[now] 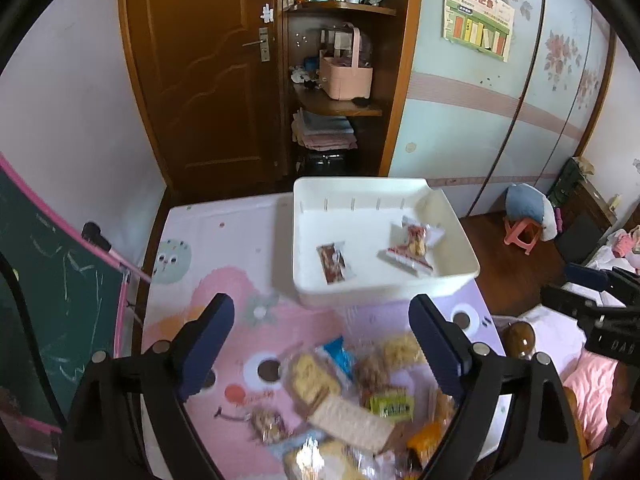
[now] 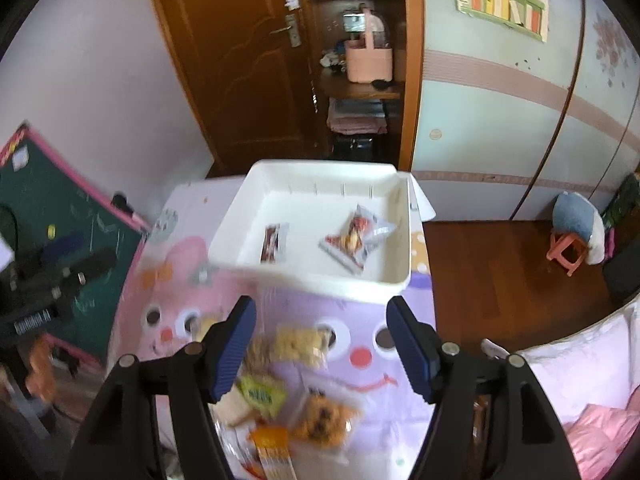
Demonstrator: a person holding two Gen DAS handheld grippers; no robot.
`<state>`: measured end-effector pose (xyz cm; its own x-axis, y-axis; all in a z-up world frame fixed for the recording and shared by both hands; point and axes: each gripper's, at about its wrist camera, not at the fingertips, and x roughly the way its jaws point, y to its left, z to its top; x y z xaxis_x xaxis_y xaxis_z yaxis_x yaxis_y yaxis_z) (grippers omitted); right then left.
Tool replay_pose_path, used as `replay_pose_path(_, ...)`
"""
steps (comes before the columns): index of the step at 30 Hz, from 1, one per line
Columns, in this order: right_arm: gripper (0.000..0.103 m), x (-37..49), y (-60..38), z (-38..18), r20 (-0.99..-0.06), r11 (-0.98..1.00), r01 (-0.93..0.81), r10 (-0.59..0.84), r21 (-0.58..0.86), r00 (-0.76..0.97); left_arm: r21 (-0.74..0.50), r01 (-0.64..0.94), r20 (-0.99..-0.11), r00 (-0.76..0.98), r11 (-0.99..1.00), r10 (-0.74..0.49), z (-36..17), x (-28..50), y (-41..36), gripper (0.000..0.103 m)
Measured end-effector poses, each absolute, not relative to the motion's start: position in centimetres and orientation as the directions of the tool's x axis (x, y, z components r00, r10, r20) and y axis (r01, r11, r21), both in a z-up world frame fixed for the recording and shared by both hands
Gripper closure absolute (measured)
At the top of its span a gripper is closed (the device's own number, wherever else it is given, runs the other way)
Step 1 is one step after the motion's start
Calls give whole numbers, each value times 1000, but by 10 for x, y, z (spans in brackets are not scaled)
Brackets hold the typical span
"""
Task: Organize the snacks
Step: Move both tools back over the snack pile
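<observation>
The left hand-held gripper (image 1: 322, 338) hangs above a pile of snacks (image 1: 348, 396) on the tabletop (image 1: 224, 240), which is covered by a pink and lilac cartoon mat. Its blue-padded jaws stand wide apart with nothing between them; the packets below are blurred but lie clear of the pads. The right hand-held gripper (image 2: 322, 340) hovers over the same pile (image 2: 288, 384), jaws parted and empty too.

Beyond the pile, toward the far edge of the tabletop, sits a white tray (image 1: 460, 276), seen also from the right wrist (image 2: 228, 240). Two packets lie on its floor, well apart: a small dark red bar (image 1: 331, 263) on the left and a larger clear packet with red and yellow contents (image 1: 412, 246) on the right, near the tray's right wall. In the right wrist view they are the bar (image 2: 274, 243) and the packet (image 2: 354, 238).

The pile holds a long pale cracker pack (image 1: 348, 420), a yellow-green pack (image 1: 392, 406), a blue pack (image 1: 338, 354) and several clear packs of yellowish biscuits. From the right wrist, an orange pack (image 2: 268, 440) and a clear bag of brown cookies (image 2: 324, 420) lie nearest the camera.

A chalkboard (image 1: 52, 280) stands left of the tabletop. Behind are a wooden door (image 1: 200, 80) and shelves with a pink basket (image 1: 346, 76).
</observation>
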<state>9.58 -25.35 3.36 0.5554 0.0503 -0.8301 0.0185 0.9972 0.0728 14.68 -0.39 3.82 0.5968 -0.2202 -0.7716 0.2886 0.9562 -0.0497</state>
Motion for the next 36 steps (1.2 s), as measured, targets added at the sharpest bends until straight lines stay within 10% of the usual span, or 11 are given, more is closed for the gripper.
replay_pose_path(36, 35, -17, -163, -174, -971, 986, -156, 89, 54, 221, -258, 95, -962, 66, 961, -265, -235, 31, 51, 14)
